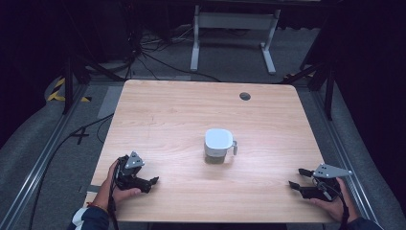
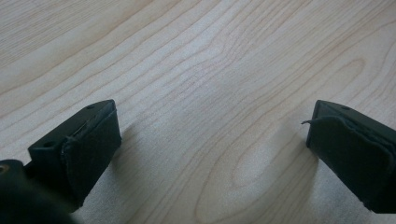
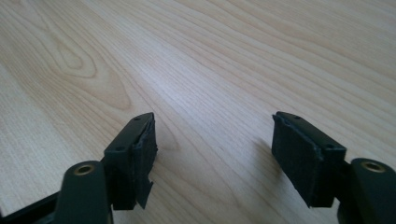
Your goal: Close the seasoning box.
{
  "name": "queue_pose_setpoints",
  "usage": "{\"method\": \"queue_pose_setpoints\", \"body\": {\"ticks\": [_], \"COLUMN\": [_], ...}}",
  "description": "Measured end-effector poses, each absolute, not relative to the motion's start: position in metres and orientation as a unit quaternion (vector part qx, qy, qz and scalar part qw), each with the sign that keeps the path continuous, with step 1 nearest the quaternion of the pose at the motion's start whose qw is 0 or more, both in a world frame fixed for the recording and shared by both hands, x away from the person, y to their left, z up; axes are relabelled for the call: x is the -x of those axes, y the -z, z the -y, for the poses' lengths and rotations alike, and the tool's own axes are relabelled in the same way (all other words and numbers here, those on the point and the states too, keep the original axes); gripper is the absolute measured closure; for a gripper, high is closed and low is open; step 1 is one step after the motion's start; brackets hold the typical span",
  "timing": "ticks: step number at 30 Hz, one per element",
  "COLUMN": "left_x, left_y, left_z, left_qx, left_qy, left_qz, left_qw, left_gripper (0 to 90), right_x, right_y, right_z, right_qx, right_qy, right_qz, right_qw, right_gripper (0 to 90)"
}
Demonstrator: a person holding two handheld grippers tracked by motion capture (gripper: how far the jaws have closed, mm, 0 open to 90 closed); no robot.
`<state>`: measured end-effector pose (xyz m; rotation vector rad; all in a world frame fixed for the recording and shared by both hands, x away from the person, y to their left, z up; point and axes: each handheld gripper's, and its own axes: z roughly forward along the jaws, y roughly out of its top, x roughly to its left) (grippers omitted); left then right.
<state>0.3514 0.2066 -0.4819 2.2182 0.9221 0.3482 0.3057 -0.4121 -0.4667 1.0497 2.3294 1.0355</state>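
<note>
The left gripper rests low at the near left of the wooden table, held in the person's left hand, its jaws pointing right. In the left gripper view they stand wide apart, with bare wood grain between the pads and nothing held. One pad sits close over the tabletop and throws a soft shadow on it.

The right gripper lies at the near right corner in the right hand, its grey three-cornered plate on top and its jaws pointing left, toward the other gripper. In the right gripper view these jaws are spread too — bare table between the pads, no object touched. The inner pad on the left jaw looks frayed at its lower edge.

Beyond both sets of jaws, well apart from each and roughly midway between them, stands a small clear container with a white square lid — the lid is on, a small handle or clip sticks out on its right side, and something dark greenish shows through the lower wall. It sits upright near the table's middle.

Farther off, a round dark grommet hole marks the far edge, and past the table a white desk frame stands on the grey floor among black cables.
</note>
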Motion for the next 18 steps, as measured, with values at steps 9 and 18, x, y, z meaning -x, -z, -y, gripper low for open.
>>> {"method": "queue_pose_setpoints", "body": {"ticks": [9,18], "left_x": [-0.3515,-0.3517], "left_y": [0.482,0.4821], "left_z": [-0.2066,-0.2065], "left_qx": [-0.856,-0.856], "left_qy": [-0.134,-0.132], "left_qz": [-0.355,-0.356], "left_qw": [0.35,0.35], "left_gripper": [3.1,2.8], "right_x": [-0.3068,-0.3075], "right_y": [0.4671,0.467], "right_z": [0.4141,0.4143], "right_qx": [-0.391,-0.388], "right_qy": [-0.364,-0.366], "right_qz": [-0.823,-0.824], "right_qw": [0.195,0.19], "right_gripper": [28.0,27.6]}}
